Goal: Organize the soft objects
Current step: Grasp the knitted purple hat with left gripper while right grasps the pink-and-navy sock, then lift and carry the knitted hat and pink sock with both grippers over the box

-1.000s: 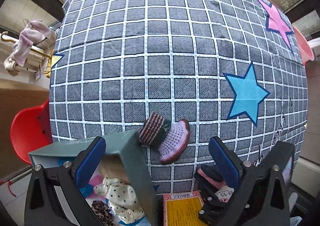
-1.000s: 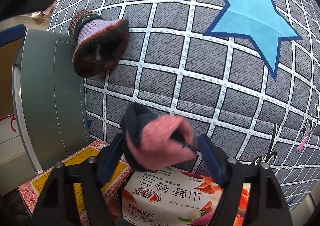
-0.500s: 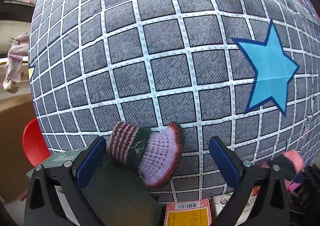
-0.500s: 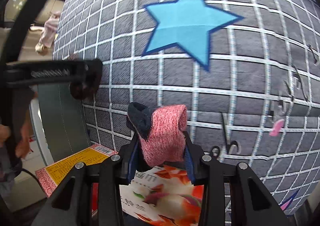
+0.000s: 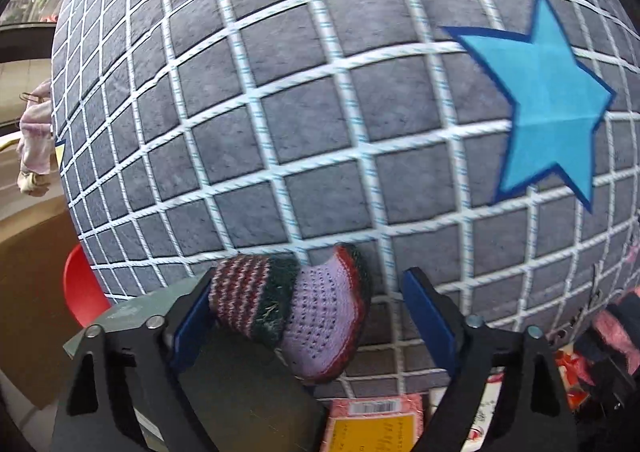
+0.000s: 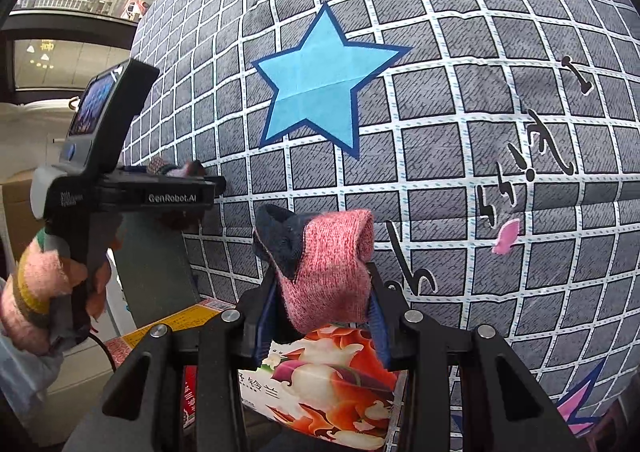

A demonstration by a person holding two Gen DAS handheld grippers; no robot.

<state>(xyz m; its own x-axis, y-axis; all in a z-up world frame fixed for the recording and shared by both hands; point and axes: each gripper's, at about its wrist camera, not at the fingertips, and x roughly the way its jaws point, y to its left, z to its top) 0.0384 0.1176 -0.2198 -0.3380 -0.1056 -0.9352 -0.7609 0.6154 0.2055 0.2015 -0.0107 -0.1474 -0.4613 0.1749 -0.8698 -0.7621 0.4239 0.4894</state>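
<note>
Across both wrist views we list, from largest to smallest:

1. Grey checked bedspread (image 5: 304, 140), white grid lines, a blue star (image 6: 320, 88) printed on it; it fills most of each view and bears the soft items.

2. Grey-green storage box (image 5: 248, 392), at the bedspread's near edge, its wall just under our left tool. We judge it the likely place for the soft things.

3. Printed cartons: a floral tissue pack (image 6: 332, 380) below the right tool, and a red-and-yellow box (image 5: 372, 428) beside the storage box.

4. Left gripper (image 5: 316, 316): jaws have just been closing but stand apart. The knitted bootie (image 5: 296, 308), striped cuff and lilac foot, lies between them on the bedspread, partly against the box edge. The cuff is at or against the left pad; the right pad is clear of it. Not yet grasped.

5. Right gripper (image 6: 324, 312): clamped on a rolled pink sock (image 6: 332, 264) with a dark navy cuff, lifted off the bedspread.

Risks, as we judge them: the bootie sits off-centre, so closing may pinch only the cuff and let the foot droop or slip out; the left pad may catch the box wall instead of wool; the jaws could snag bedspread cloth; the sock roll, gripped low, may unroll in transit.
</note>
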